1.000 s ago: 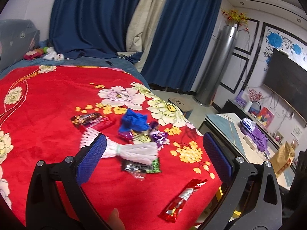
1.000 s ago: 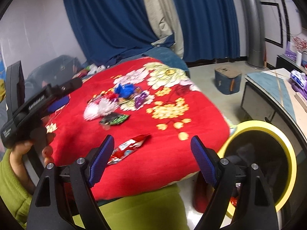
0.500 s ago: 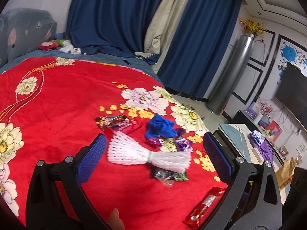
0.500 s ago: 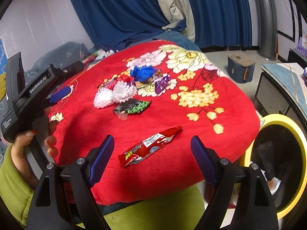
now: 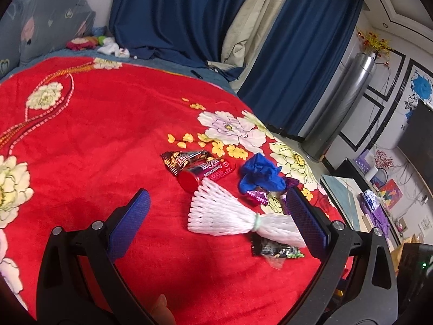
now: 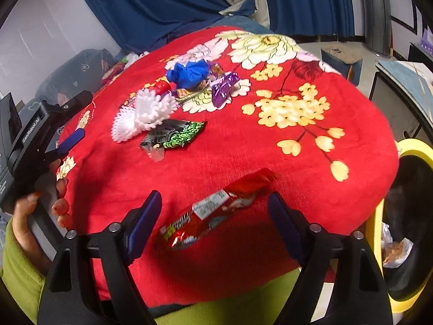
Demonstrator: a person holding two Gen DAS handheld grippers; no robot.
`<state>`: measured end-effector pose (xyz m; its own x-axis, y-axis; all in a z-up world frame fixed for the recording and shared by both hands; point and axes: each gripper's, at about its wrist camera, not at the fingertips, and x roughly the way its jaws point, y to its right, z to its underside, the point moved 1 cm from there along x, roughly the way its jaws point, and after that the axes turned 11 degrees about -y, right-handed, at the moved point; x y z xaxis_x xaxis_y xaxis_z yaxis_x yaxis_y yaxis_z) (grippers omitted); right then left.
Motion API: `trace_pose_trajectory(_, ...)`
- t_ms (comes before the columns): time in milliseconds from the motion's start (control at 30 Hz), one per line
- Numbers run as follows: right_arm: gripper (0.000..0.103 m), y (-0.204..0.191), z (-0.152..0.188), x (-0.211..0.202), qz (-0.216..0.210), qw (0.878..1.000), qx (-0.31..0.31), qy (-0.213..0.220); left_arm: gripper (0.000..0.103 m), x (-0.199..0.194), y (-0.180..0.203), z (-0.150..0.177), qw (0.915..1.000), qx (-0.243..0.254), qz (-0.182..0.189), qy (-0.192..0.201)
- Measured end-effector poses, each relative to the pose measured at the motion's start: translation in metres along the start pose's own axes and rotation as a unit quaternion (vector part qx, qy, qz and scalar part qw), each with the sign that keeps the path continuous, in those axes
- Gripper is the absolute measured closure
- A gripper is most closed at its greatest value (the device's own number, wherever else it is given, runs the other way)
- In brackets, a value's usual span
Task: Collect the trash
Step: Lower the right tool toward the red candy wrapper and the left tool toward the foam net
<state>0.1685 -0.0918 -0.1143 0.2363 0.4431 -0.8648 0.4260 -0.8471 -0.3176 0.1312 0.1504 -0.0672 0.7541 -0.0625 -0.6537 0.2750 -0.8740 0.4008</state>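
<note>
Around the white foam net the trash crowds close: a dark wrapper touches its near end, a red tube and blue glove lie just beyond it. On its left the red blanket is bare. The red snack wrapper lies well apart from it, by the bed's edge, with bare blanket on all sides.

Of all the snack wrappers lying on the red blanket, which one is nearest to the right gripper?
The long red wrapper: it lies alone near the blanket's edge, between the open jaws of the right gripper. The black-and-green wrapper and the purple ones lie farther back.
</note>
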Motion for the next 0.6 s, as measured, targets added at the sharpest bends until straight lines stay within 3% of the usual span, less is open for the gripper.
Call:
trace_pose_trajectory(67, 0.039, -0.003, -0.003, 0.005, 0.0, 1.0, -0.004, -0.002, 0.014, 0.007, -0.004, -0.001, 0.9999, -0.006, 0.008, -0.01)
trace_pose_trajectory(200, 0.069, -0.007, -0.005, 0.008, -0.008, 1.0, -0.014, 0.007, 0.021, 0.022, -0.01, 0.0, 0.9988, -0.025, 0.027, -0.033)
trace_pose_trajectory(433, 0.077, -0.003, 0.0, 0.006, -0.015, 0.999, -0.009, 0.029, 0.031, 0.044, -0.024, 0.004, 0.994, -0.061, 0.054, -0.073)
trace_pose_trajectory(600, 0.078, -0.003, 0.002, 0.002, -0.012, 0.999, -0.011, 0.035, 0.051, 0.048, -0.024, 0.007, 0.9922, -0.066, 0.064, -0.084)
